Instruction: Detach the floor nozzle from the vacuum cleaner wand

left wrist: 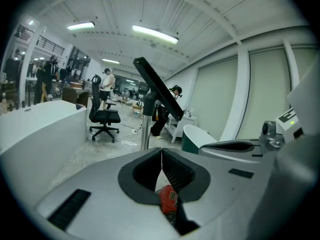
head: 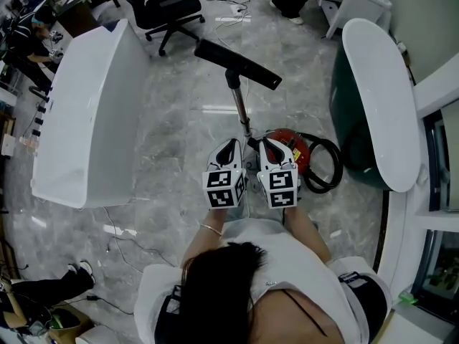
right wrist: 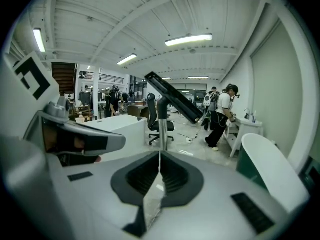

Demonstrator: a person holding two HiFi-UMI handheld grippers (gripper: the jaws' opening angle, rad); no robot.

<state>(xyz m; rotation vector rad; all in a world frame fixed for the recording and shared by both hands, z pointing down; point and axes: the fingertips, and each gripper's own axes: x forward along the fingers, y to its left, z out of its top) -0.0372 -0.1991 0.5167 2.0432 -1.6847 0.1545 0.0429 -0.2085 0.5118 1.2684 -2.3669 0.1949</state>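
Observation:
The vacuum's black floor nozzle is tipped up off the floor on the end of the metal wand. The wand runs back to the red canister with its black hose. My left gripper and right gripper are side by side just short of the wand's near end, both shut and empty. In the left gripper view the nozzle and wand rise beyond the closed left gripper. The right gripper view shows the nozzle and wand past the closed right gripper.
A long white table stands to the left, and a white-topped green unit to the right. A black office chair and floor cables lie beyond the nozzle. People stand at the back.

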